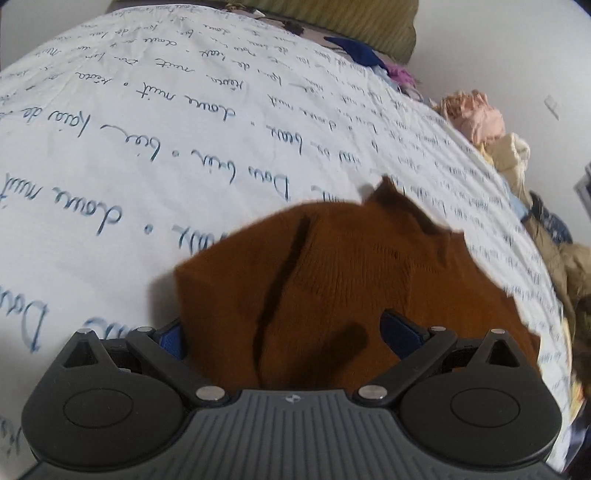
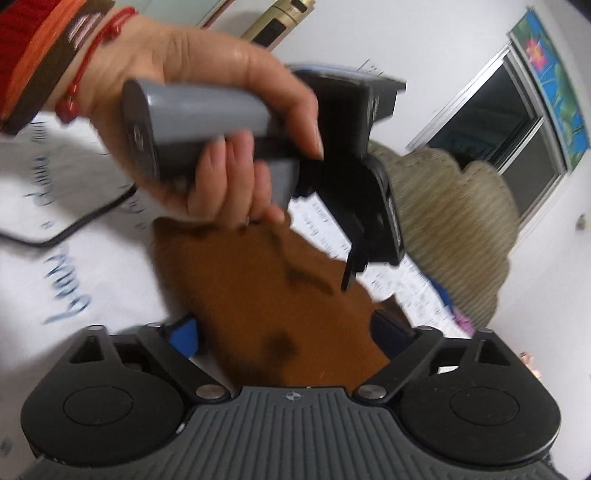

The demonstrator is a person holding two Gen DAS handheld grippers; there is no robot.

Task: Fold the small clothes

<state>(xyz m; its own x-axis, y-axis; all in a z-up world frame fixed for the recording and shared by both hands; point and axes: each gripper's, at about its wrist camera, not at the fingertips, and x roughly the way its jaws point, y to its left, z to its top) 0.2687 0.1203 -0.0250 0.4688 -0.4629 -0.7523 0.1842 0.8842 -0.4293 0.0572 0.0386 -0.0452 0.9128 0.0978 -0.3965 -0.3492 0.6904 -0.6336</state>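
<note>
A rust-brown knit garment lies on the white bed sheet printed with blue handwriting. My left gripper hovers low over the garment's near part. Its blue pads stand wide apart, with cloth lying between and under them, so it is open. In the right wrist view the same garment runs from between my right gripper's spread blue pads toward a person's hand. That hand holds the left gripper's grey handle above the cloth's far end. Neither pair of pads visibly presses the fabric.
Loose clothes line the bed's right edge: a pink piece, a cream one and a navy one by an olive pillow. A beige ribbed knit lies beyond the garment, a black cable crosses the sheet, and a window is behind.
</note>
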